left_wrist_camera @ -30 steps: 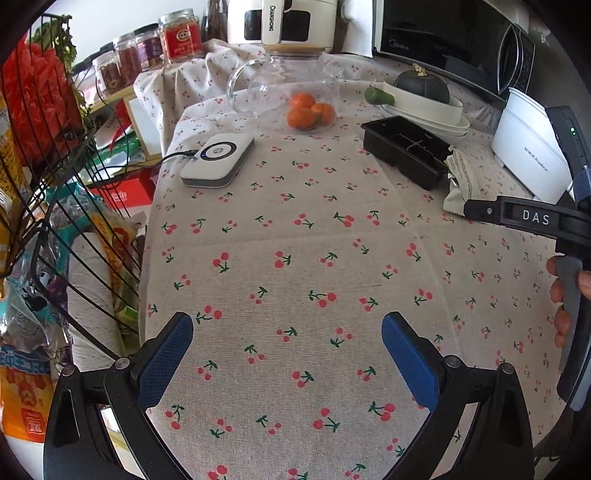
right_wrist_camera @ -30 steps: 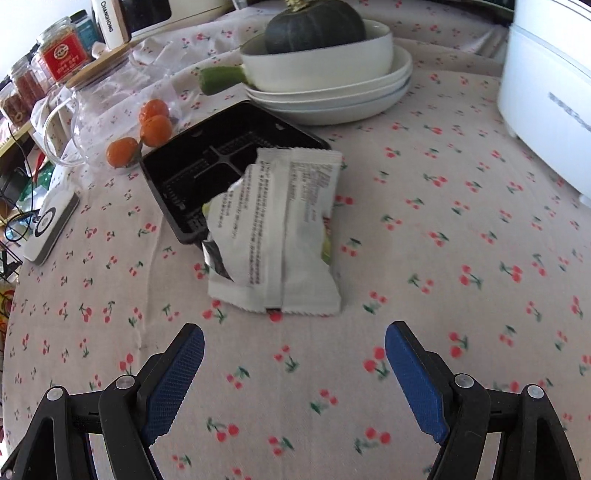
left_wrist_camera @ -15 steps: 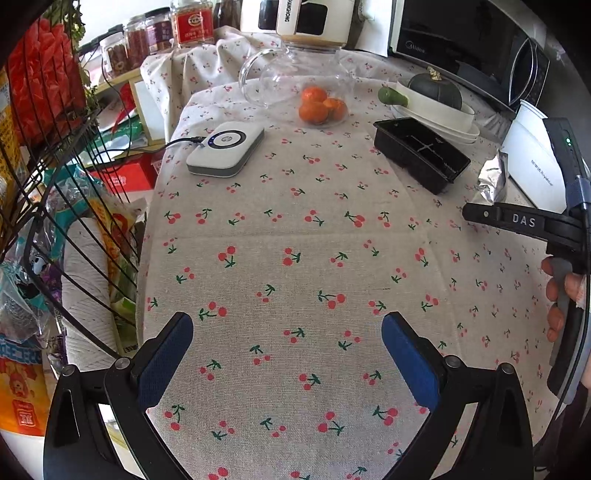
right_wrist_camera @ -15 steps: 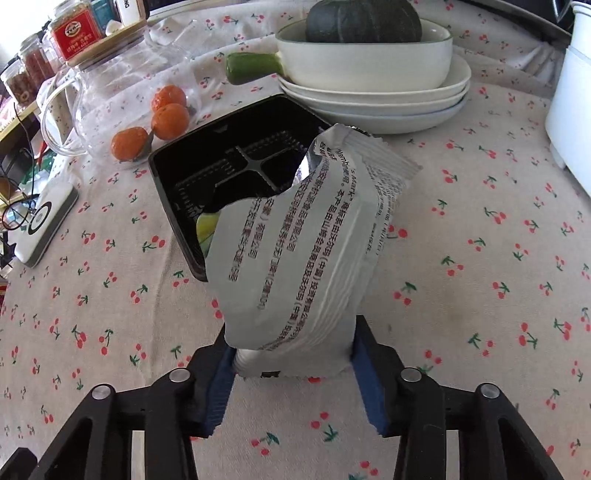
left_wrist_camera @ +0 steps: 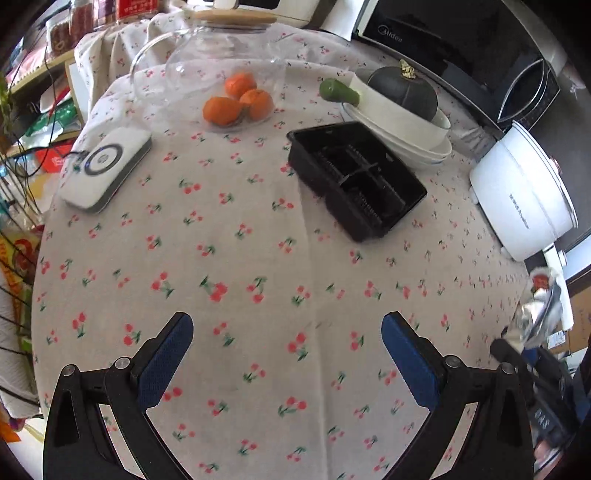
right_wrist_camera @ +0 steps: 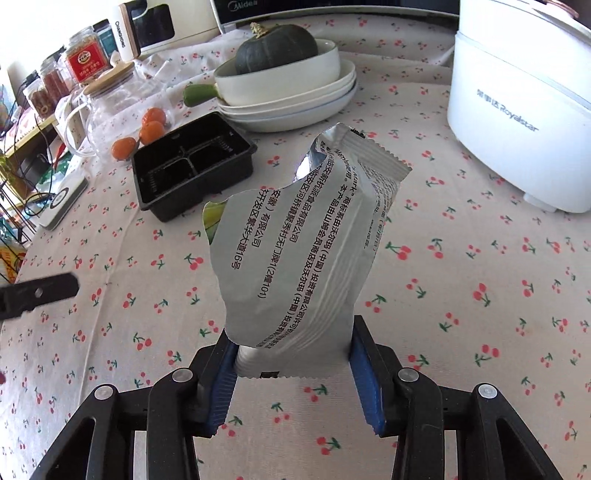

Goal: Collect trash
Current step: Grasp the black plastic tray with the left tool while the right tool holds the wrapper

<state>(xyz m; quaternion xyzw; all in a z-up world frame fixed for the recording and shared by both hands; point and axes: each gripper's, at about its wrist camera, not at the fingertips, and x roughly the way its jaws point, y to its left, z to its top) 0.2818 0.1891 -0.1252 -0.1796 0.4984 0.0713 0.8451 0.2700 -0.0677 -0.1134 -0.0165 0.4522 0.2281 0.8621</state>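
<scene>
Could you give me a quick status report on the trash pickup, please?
Right gripper shut on torn wrapper, lifted off tablecloth. Left gripper open, empty. Black tray on table. Path clear.

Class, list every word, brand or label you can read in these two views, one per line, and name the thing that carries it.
"Midea": black microwave.
"Royalstar": white cooker.
"CHANGHONG": white appliance.
Printed Chinese lines, including "有限公司": silver wrapper in the right gripper.
Red jar label: too small to read.
</scene>
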